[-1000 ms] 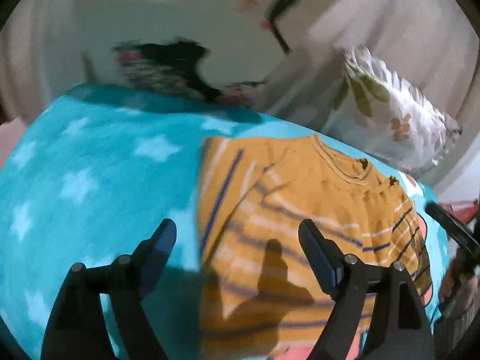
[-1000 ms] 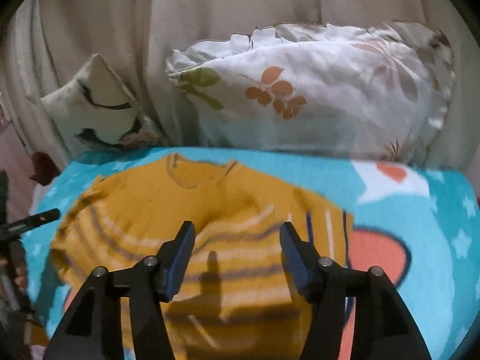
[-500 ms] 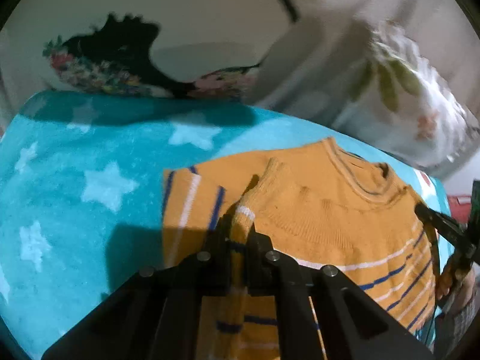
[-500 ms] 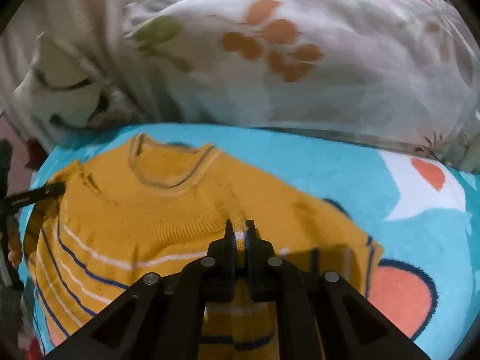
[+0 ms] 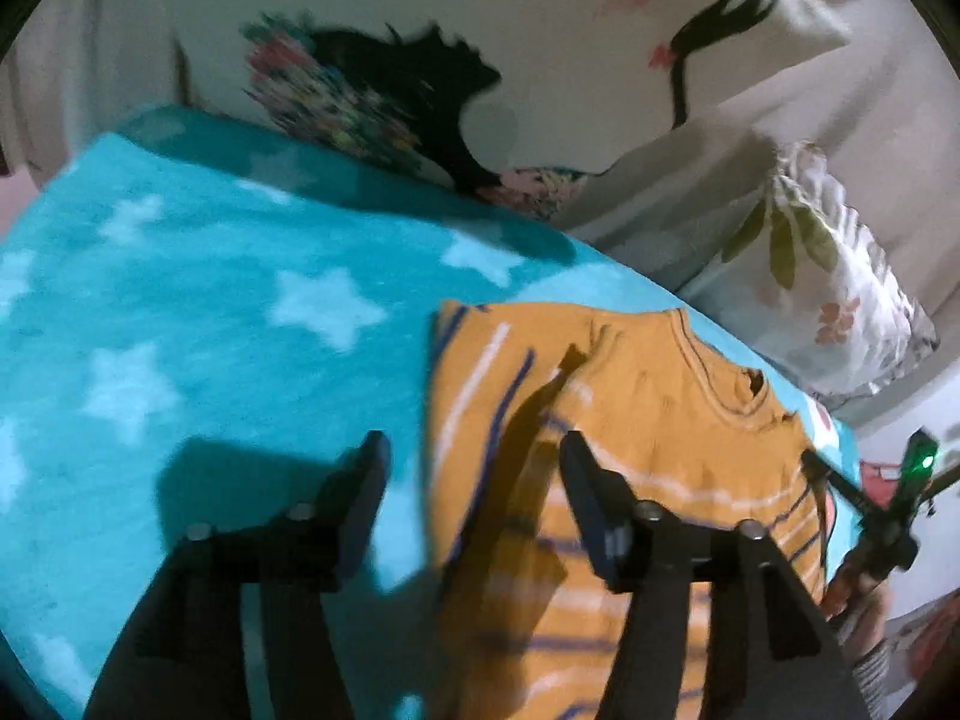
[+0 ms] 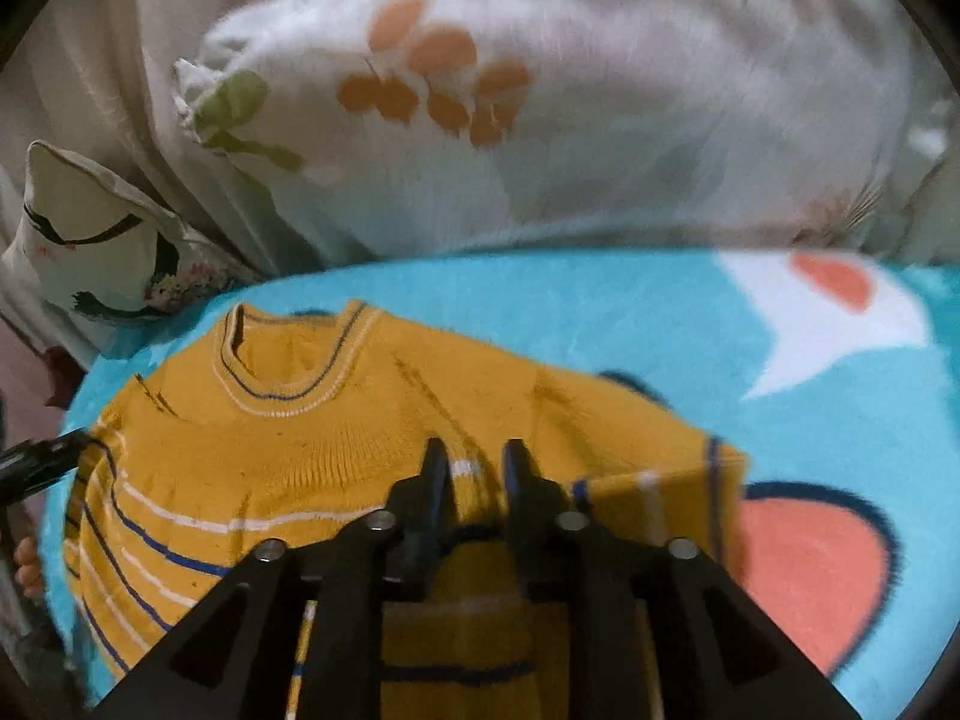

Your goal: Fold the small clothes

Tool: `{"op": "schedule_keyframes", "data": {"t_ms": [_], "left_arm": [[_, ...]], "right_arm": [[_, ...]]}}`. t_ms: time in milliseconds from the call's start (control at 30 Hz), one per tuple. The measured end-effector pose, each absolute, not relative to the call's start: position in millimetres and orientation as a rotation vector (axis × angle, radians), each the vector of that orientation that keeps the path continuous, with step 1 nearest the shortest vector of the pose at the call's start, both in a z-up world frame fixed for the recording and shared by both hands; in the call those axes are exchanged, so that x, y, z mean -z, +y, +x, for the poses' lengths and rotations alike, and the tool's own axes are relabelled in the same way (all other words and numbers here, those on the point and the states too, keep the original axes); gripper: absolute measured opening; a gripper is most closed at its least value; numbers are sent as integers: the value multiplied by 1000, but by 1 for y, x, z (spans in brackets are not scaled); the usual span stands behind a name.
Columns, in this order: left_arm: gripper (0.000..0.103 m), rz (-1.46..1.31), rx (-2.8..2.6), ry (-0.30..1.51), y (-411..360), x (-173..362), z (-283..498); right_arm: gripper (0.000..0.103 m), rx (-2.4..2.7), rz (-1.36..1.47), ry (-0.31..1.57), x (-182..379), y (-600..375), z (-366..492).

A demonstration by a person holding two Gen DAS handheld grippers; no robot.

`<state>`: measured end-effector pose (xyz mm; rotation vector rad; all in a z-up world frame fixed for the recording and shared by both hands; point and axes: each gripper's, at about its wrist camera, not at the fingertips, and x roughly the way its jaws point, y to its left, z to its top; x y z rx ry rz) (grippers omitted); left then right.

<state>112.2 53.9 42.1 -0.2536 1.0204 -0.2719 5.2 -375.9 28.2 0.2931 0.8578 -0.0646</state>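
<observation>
A small mustard-yellow sweater (image 5: 648,420) with white and navy stripes lies flat on a turquoise star blanket (image 5: 180,300). It also shows in the right wrist view (image 6: 300,444), collar toward the pillows. My left gripper (image 5: 474,480) is open and empty, hovering over the sweater's left edge, where a sleeve lies folded across the body. My right gripper (image 6: 474,468) has its jaws a small gap apart over a folded sleeve (image 6: 654,492); no cloth shows held between them.
A white pillow with orange flowers (image 6: 540,120) and a white cushion with a black bird print (image 5: 480,60) lean at the back of the bed. The blanket carries a red-and-white patch (image 6: 810,540) at right. The other gripper's tip (image 5: 870,510) shows at right.
Both grippers were shut on pinched sleeve cloth half a second ago. Both have let go: the left has opened wide and pulled back, the right has opened slightly. The sleeves lie folded inward.
</observation>
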Motion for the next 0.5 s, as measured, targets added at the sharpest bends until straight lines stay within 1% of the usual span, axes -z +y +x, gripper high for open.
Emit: {"op": "schedule_keyframes", "data": {"t_ms": [33, 133, 167, 233, 367, 400, 433, 467, 500], "left_arm": [[66, -250, 271, 1013, 60, -44, 104], [72, -236, 297, 1013, 74, -43, 82], [72, -222, 313, 1017, 76, -40, 71], [74, -198, 350, 1029, 75, -29, 54], [73, -162, 382, 1062, 65, -2, 33], [72, -128, 365, 1033, 64, -3, 28], [68, -78, 339, 1028, 61, -4, 25], [52, -30, 290, 1027, 60, -5, 23], [47, -19, 261, 1022, 62, -8, 23]], "right_arm": [[31, 70, 276, 844, -34, -372, 3], [31, 56, 223, 802, -57, -353, -18], [32, 45, 214, 792, -61, -349, -25], [37, 14, 201, 778, -65, -336, -44], [39, -49, 203, 773, -56, -318, -73], [39, -57, 204, 780, -51, -314, -77], [39, -56, 198, 793, -45, -311, -81], [39, -49, 188, 804, -40, -308, -83], [39, -45, 184, 812, -36, -306, -82]]}}
